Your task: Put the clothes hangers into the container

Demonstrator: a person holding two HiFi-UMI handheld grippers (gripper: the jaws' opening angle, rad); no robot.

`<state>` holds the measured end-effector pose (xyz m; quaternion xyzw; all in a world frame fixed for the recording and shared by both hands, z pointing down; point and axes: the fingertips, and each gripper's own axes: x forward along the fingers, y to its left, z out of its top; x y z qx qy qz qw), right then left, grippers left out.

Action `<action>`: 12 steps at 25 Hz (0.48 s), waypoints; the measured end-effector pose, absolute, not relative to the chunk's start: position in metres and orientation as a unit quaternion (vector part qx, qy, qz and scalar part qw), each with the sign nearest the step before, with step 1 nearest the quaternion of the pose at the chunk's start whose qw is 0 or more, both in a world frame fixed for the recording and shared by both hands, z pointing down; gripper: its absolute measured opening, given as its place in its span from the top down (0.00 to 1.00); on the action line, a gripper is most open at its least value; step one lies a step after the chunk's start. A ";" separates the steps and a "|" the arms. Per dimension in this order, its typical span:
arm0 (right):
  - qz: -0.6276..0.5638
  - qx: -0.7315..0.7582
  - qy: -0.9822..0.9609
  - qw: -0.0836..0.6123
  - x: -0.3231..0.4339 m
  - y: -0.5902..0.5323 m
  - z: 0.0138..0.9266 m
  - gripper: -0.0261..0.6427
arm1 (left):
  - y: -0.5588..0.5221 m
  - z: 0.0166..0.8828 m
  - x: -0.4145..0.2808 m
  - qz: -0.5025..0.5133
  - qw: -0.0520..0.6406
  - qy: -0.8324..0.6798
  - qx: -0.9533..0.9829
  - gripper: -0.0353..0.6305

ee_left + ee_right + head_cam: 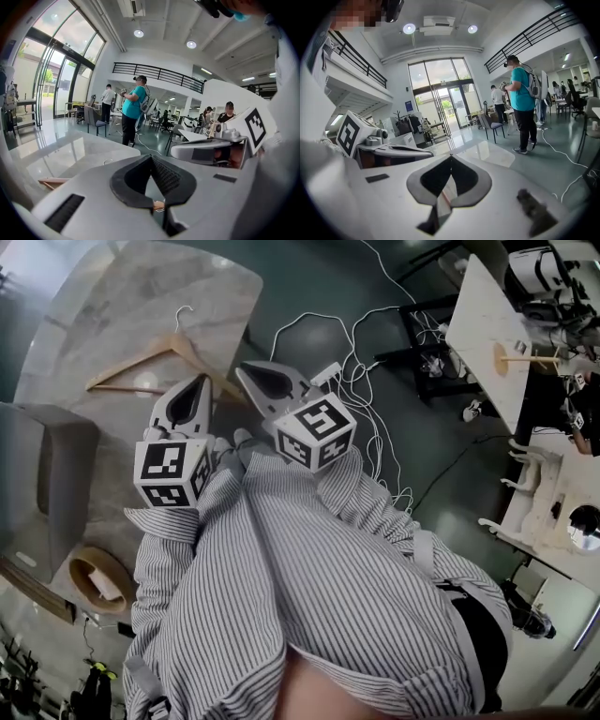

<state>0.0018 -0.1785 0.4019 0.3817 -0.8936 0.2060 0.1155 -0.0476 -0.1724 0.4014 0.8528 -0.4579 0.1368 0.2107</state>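
Well, my left gripper [151, 158] has its two jaws pressed together at the tips, and nothing is caught in them. My right gripper [451, 157] is the same, with its tips together and nothing held. I hold both close to my striped shirt [309, 568], side by side. They point at the table [141, 287] and a bit down.

The wooden hanger [173, 351] lies flat on the table, just past my grippers. Its near end runs in between their two tips, and I cannot tell if it touches them. Its metal hook points to the far side.

The gray box [56, 465] sits to the left of my left gripper, apart from the hanger. White wires [361, 381] lie on the dark floor to the right. Far off, a person in a blue-green shirt [133, 105] stands on the floor.
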 end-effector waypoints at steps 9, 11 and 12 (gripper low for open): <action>0.239 0.397 -0.878 0.118 0.018 -0.180 0.424 0.94 | -0.169 0.416 -0.031 0.178 0.193 -0.392 0.882 0.93; 0.246 0.399 -0.876 0.118 0.020 -0.181 0.429 0.94 | -0.169 0.420 -0.028 0.193 0.185 -0.383 0.884 0.93; 0.248 0.399 -0.875 0.117 0.021 -0.182 0.430 0.94 | -0.170 0.422 -0.026 0.199 0.185 -0.377 0.885 0.93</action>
